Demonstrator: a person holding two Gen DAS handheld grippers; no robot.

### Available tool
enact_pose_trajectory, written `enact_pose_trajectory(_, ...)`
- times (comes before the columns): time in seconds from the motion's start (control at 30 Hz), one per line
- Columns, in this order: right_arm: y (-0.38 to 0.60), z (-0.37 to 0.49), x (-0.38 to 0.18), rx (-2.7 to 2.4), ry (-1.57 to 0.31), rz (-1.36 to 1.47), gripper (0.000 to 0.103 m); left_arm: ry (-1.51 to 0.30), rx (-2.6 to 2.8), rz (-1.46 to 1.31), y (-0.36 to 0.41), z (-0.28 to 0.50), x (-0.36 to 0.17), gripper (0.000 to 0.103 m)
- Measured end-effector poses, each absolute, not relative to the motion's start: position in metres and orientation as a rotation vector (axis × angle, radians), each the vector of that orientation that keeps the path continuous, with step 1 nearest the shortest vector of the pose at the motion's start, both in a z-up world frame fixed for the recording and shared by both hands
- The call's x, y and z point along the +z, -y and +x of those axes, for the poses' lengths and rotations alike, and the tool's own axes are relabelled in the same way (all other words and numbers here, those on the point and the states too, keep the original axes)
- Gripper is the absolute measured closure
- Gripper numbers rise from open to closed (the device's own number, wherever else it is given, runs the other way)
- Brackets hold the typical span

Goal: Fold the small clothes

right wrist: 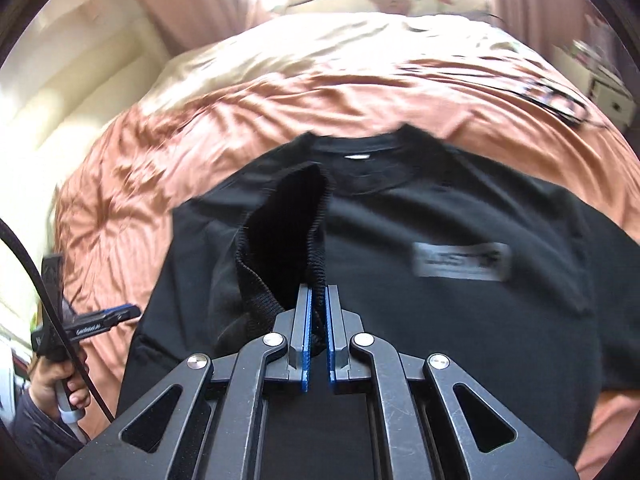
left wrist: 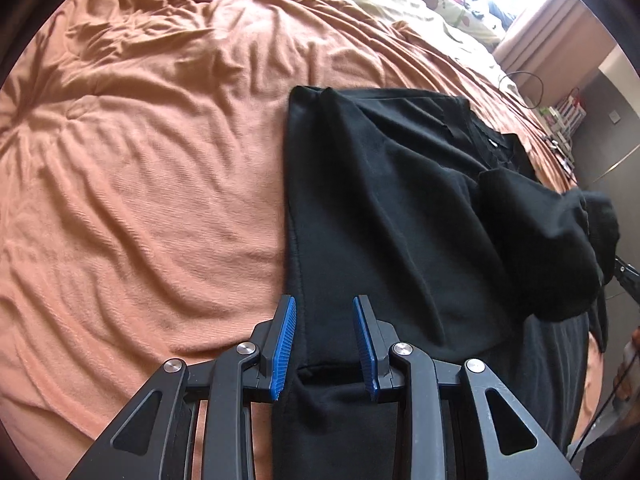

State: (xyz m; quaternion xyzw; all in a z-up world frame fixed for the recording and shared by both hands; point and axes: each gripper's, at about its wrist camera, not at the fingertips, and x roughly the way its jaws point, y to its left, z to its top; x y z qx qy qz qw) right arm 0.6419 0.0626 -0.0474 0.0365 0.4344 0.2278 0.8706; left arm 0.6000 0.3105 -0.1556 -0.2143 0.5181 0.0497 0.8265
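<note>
**Fold half done, one sleeve in the air**

I saw the black sweatshirt (right wrist: pixel 400 280) on the bed (left wrist: pixel 140 160), its left side folded in. My right hand-held gripper (right wrist: pixel 318 300) pinched the cuff (right wrist: pixel 288 224); my left hand-held gripper (left wrist: pixel 324 320) gaped empty over the hem. Right sleeve and final folds remained

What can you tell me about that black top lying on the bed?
The black top is a soft, matte knit with a round neck, a small white tag inside the collar and a blurred pale chest label. It lies flat on the wrinkled orange bedcover. The right gripper pinches one ribbed sleeve cuff, lifted over the body. The left gripper is open at its hem.
</note>
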Motion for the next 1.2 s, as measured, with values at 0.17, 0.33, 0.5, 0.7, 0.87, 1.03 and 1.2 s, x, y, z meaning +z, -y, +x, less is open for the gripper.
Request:
enact_pose_trajectory(0.17, -0.001, 0.643, -0.056, 0.381, -0.918, 0.157, 0.1, -1.125, 0.105, -0.432, -0.308, 0.603, -0.162, 0.071)
enact_pose_trajectory(0.33, 0.058, 0.646, -0.082, 0.264, -0.938, 0.295, 0.099, -1.149, 0.124, -0.43, -0.306, 0.607, -0.168, 0.071)
enact_pose_trajectory(0.5, 0.086, 0.642, -0.098, 0.258, -0.952, 0.41, 0.038, -1.156, 0.132, -0.428, -0.308, 0.608, -0.173, 0.071)
enact_pose_trajectory(0.7, 0.074, 0.644, -0.101, 0.364, -0.942, 0.484, 0.037, -1.163, 0.151, -0.431, -0.309, 0.612, -0.179, 0.071)
enact_pose_trajectory(0.87, 0.051, 0.66, -0.108, 0.377, -0.976, 0.428, 0.038, -1.165, 0.147, -0.41, -0.307, 0.613, -0.181, 0.071)
enact_pose_trajectory(1.03, 0.04, 0.683, -0.121, 0.39, -1.017, 0.404, 0.058, -1.161, 0.143, -0.41, -0.31, 0.616, -0.184, 0.071)
enact_pose_trajectory(1.2, 0.04, 0.709, -0.129, 0.401, -1.027, 0.422, 0.059, -1.158, 0.141, -0.42, -0.312, 0.617, -0.188, 0.071)
